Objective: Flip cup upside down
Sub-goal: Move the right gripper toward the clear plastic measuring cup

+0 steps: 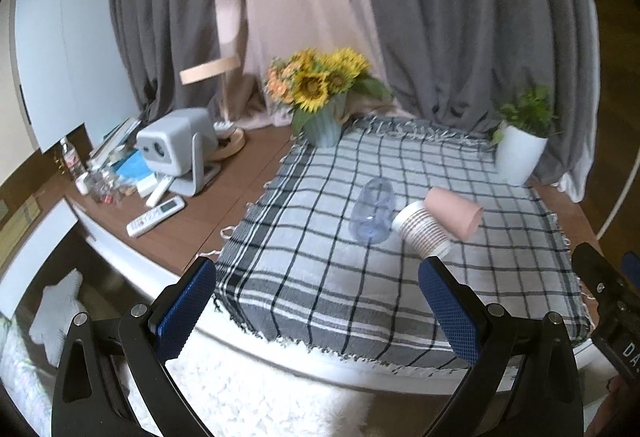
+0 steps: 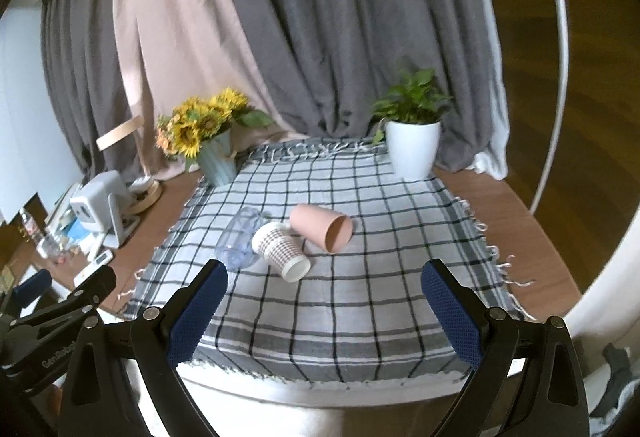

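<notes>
**While both grippers hover: three cups on their sides**

Writing: "GenRobot" partly legible on left gripper body seen from right wrist view; "DA" fragment on right gripper body.

Left gripper (image 1: 316, 297) spread, empty. Right gripper (image 2: 324, 297) spread, empty.

Pink cup (image 2: 322, 228), patterned paper cup (image 2: 280, 245) and clear cup (image 2: 240, 239) lie clustered on checked cloth (image 2: 360, 317) over bench (image 2: 520, 221), ahead of both grippers, apart from them.

Three cups (image 2: 320, 233) (pink, patterned, clear) lie sideways.
</notes>
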Demonstrator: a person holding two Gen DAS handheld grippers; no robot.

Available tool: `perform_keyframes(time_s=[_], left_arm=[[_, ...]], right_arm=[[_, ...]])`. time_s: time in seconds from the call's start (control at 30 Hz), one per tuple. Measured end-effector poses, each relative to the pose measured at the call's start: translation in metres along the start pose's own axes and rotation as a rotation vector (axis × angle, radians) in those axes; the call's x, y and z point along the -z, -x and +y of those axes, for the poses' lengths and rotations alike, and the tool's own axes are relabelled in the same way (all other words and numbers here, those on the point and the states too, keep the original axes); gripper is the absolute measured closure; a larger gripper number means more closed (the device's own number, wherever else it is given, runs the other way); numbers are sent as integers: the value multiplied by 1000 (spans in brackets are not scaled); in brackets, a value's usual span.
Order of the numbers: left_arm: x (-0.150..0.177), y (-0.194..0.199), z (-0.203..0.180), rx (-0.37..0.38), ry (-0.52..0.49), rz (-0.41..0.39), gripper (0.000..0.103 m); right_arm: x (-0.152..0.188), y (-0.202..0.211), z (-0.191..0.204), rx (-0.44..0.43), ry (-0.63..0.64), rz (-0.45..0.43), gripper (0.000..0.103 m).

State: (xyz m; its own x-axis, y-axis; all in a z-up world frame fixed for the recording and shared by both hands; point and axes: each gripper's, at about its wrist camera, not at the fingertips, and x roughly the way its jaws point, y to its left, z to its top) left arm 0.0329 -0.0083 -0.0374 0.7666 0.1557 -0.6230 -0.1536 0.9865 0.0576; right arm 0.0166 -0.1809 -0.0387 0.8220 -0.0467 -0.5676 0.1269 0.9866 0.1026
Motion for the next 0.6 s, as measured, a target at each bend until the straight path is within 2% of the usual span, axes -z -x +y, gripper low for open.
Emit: perform_keyframes(time_s=[0.27,0.5,0.6], left_arm=[[-9,-50,9,-23,-17,62,0],[-35,-115,37,41,-92,105,0],[-45,-145,51,43,-107,136,0]], right_arm=[[-6,-51,16,-56,23,57,5],[-15,-103,62,-66,22,70,5],[-20,-131,90,-75,31,103,5]])
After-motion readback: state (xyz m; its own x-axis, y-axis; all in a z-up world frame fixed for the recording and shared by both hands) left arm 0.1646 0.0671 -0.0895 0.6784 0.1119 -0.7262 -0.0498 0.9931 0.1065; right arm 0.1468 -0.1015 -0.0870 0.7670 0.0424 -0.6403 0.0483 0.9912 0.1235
